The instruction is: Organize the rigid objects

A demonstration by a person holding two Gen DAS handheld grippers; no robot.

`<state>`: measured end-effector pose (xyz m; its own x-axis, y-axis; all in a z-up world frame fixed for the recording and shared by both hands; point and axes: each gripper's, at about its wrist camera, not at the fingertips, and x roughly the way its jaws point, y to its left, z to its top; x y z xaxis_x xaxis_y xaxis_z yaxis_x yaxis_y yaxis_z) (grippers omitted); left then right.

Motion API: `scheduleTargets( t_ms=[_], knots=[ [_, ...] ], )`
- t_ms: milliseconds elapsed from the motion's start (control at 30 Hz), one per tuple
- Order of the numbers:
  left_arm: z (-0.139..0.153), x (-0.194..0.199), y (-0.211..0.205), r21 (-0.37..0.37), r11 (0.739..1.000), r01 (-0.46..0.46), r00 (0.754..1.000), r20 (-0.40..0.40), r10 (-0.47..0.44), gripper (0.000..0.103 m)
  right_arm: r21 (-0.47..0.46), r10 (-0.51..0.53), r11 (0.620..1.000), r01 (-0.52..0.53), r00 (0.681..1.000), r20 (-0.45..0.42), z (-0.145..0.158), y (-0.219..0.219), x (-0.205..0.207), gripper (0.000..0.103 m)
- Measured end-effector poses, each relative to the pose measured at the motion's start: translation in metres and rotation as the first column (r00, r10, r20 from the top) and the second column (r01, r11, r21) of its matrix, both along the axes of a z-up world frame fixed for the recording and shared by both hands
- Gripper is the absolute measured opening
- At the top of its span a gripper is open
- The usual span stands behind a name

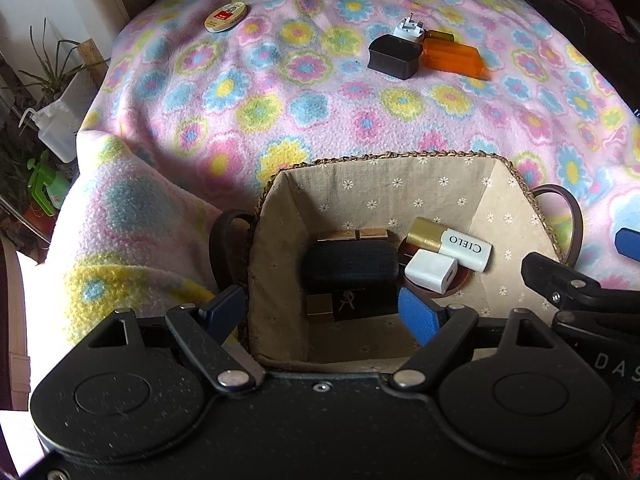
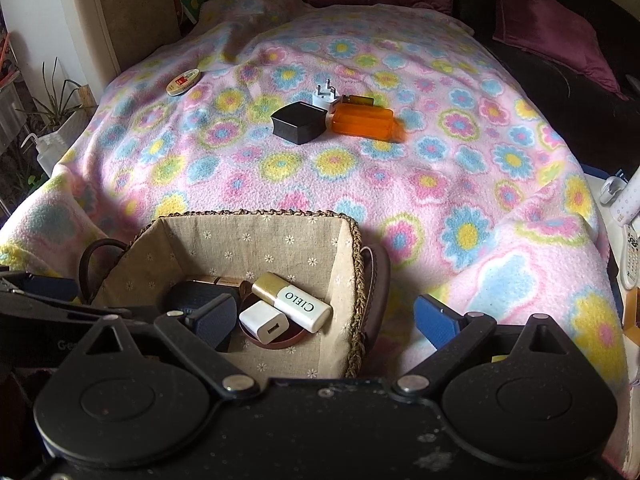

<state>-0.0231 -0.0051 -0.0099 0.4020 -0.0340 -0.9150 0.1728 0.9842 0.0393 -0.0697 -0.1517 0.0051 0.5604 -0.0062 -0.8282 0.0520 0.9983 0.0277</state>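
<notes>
Basket (image 2: 356, 264) at the near edge of the blanket (image 2: 440, 184), which covers the whole bed. In the basket: a bottle (image 2: 294, 300) lying against the right wall, a charger cube (image 2: 265, 322) just before it, both resting on a shallow dish (image 2: 288, 340); a case (image 1: 350, 262) to their left, a slim box (image 1: 352, 235) behind the case, a small boxed item (image 1: 352, 304) before it. Well behind the basket, mid-blanket: a box (image 2: 298, 122), a soap case (image 2: 366, 124) just to its right, a plug adapter (image 2: 325, 96) and a small bottle (image 2: 360, 100) behind them. A round tin (image 2: 183, 81) lies far left, apart. Pillows (image 2: 552, 28) lie behind the blanket.
</notes>
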Motion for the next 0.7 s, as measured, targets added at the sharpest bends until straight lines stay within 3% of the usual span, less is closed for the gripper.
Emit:
scheduleTargets(
  t_ms=[233, 467, 700],
  knots=[
    [0.001, 0.003, -0.005, 0.034, 0.999, 0.006, 1.0, 0.001, -0.006, 0.081, 0.041, -0.002, 0.999, 0.004, 0.999, -0.049, -0.003, -0.007, 0.008, 0.096],
    [-0.002, 0.009, -0.01, 0.064, 0.997, 0.034, 0.999, -0.02, -0.033, 0.081, 0.145, -0.05, 0.987, 0.07, 0.99, -0.135, -0.008, -0.026, 0.027, 0.096],
    [-0.003, 0.029, -0.01, 0.052, 0.999, 0.015, 0.999, -0.046, -0.013, 0.081, 0.119, -0.087, 0.988, 0.096, 0.993, -0.077, -0.001, -0.044, 0.068, 0.096]
  ],
)
